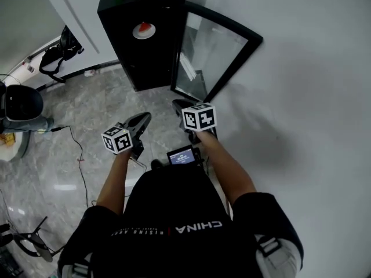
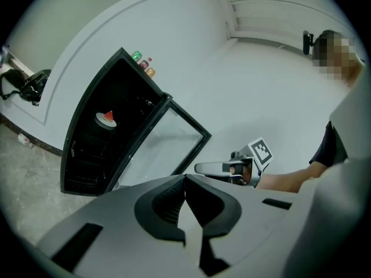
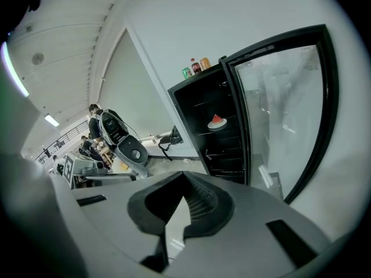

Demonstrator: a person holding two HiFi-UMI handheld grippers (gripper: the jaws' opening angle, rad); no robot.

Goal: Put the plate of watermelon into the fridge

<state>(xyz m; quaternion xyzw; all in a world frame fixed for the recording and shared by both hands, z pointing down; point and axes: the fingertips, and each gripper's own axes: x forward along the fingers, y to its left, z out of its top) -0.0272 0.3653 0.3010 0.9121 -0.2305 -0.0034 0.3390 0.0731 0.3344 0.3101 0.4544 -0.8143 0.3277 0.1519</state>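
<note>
At upper centre we see the black fridge (image 1: 139, 51) standing on the grey marbled floor (image 1: 87, 109), its glass door (image 1: 211, 54) open. An upper shelf (image 3: 232, 127) inside bears the plate of watermelon (image 1: 144, 30). Three drinks (image 3: 196, 66) stand on the fridge top. A black cable (image 1: 79, 155) trails across the floor at left.

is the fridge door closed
No, the glass door stands swung wide open, and the plate of watermelon shows inside.

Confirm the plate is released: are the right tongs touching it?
Apart. The right gripper view shows the right tongs shut on nothing, with the plate away on a fridge shelf.
</note>
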